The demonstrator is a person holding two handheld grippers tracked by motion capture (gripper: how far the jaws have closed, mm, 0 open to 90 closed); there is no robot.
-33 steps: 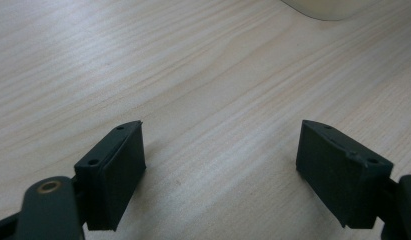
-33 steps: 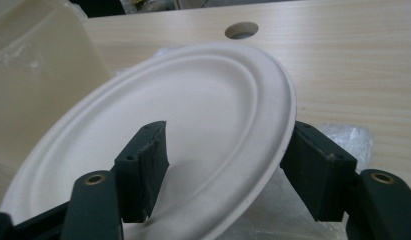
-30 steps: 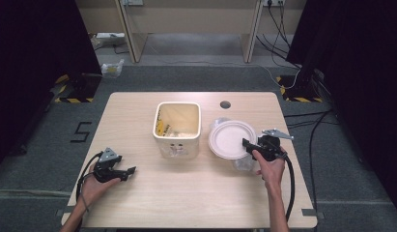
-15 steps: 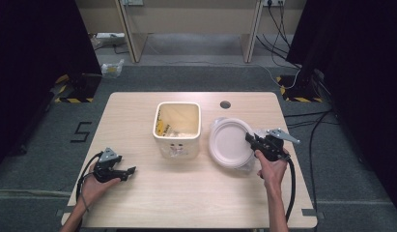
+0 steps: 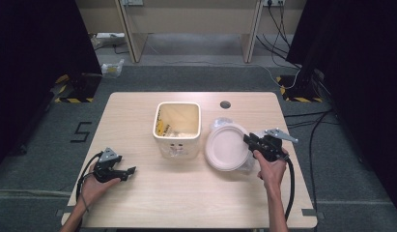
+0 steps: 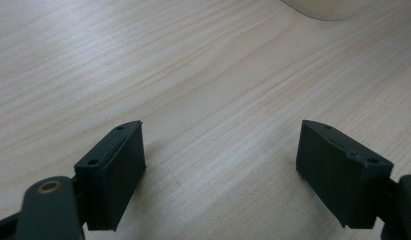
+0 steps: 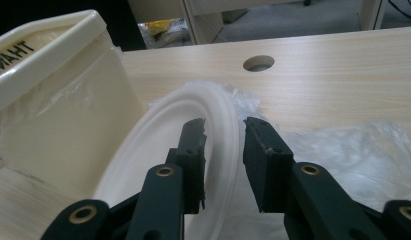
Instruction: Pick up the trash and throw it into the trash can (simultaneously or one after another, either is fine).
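Dark curtains flank a pale wood bench (image 5: pixel 186 193) on grey carpet. Cream tub (image 5: pixel 177 127) stands mid-bench, clear film inside. White plate (image 5: pixel 226 147) lies just right of the tub, tipped up on its right edge, over crumpled clear plastic (image 7: pixel 343 150). Right gripper (image 5: pixel 250 141) at the plate's right rim; in the right gripper view its fingers (image 7: pixel 193 150) straddle the rim (image 7: pixel 228 135), one each side, narrow gaps showing, not clenched. Left gripper (image 5: pixel 130 171) rests at the bench's near-left, well apart from the tub; fingers (image 6: pixel 115 170) spread wide over bare wood, holding nothing. Round hole (image 5: pixel 225 104) behind the plate.
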